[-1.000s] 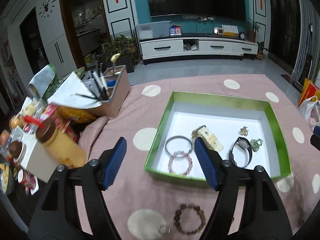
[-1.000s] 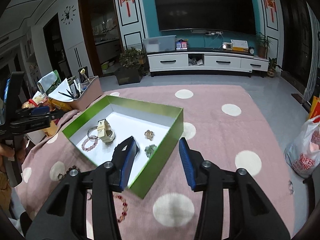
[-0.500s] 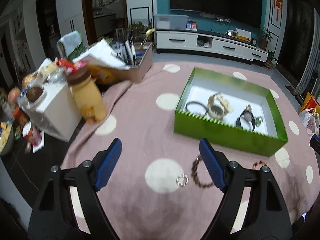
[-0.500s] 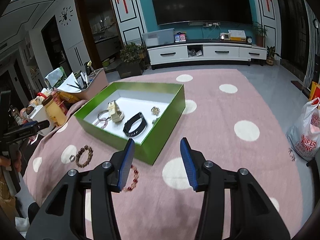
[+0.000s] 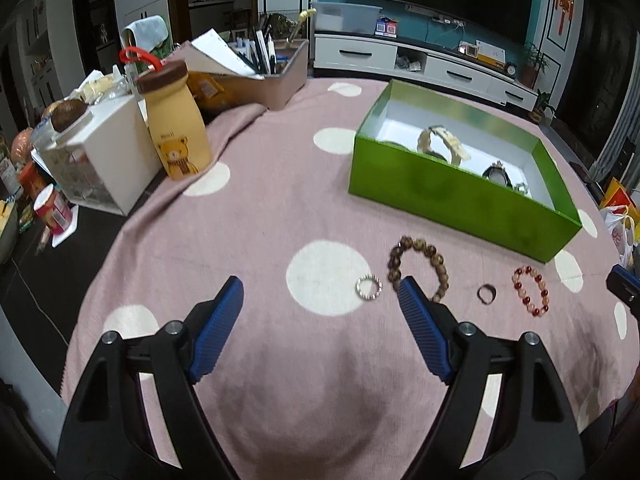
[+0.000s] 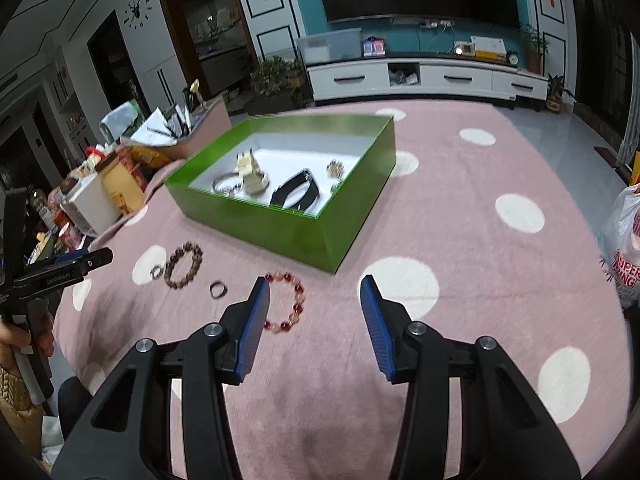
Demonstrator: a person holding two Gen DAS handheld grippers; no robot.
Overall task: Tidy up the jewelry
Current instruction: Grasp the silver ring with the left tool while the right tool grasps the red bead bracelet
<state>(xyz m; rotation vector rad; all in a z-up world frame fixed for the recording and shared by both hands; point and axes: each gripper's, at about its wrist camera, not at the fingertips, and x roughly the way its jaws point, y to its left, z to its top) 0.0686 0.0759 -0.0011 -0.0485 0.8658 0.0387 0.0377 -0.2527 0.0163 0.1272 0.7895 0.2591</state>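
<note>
A green box (image 5: 460,194) (image 6: 288,236) on the pink dotted cloth holds a cream watch (image 6: 250,170), a black band (image 6: 296,192) and small pieces. In front of it lie a brown bead bracelet (image 5: 418,266) (image 6: 184,266), a small silver ring (image 5: 369,287), a dark ring (image 5: 487,293) (image 6: 218,290) and a red bead bracelet (image 5: 530,295) (image 6: 286,302). My left gripper (image 5: 320,300) is open and empty, its right finger beside the brown bracelet. My right gripper (image 6: 316,300) is open and empty, its left finger next to the red bracelet.
At the left stand a yellow bear bottle (image 5: 176,120), a white storage box (image 5: 100,160) and a pen holder (image 5: 276,76). A plastic bag (image 6: 624,240) lies at the right edge. The left gripper also shows in the right wrist view (image 6: 60,272).
Both grippers have pulled back from the green box toward the near side of the table. The loose bracelets and rings in front of the box have come into view.
</note>
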